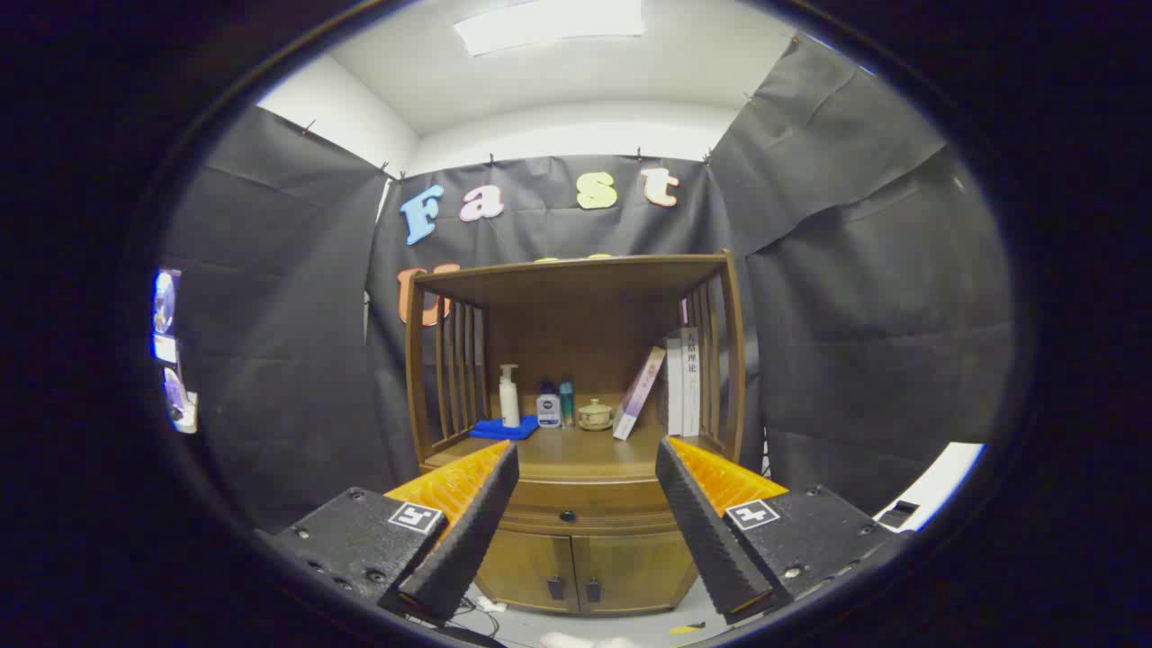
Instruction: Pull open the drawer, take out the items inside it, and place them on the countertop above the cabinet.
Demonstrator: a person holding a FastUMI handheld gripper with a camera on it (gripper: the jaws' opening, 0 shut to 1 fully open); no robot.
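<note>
One closed wooden drawer (576, 516), dark round knob; hand-held gripper (587, 454) wide apart, holding nothing.

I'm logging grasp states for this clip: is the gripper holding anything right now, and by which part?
Nothing is held. The gripper is open, its fingers apart in the air, with the cabinet's closed drawer and its knob beyond them.

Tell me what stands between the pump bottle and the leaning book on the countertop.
Gripper view: between pump bottle and leaning book stand two small bottles and a lidded pot.

tongs (587, 463) spread wide, holding nothing
</note>
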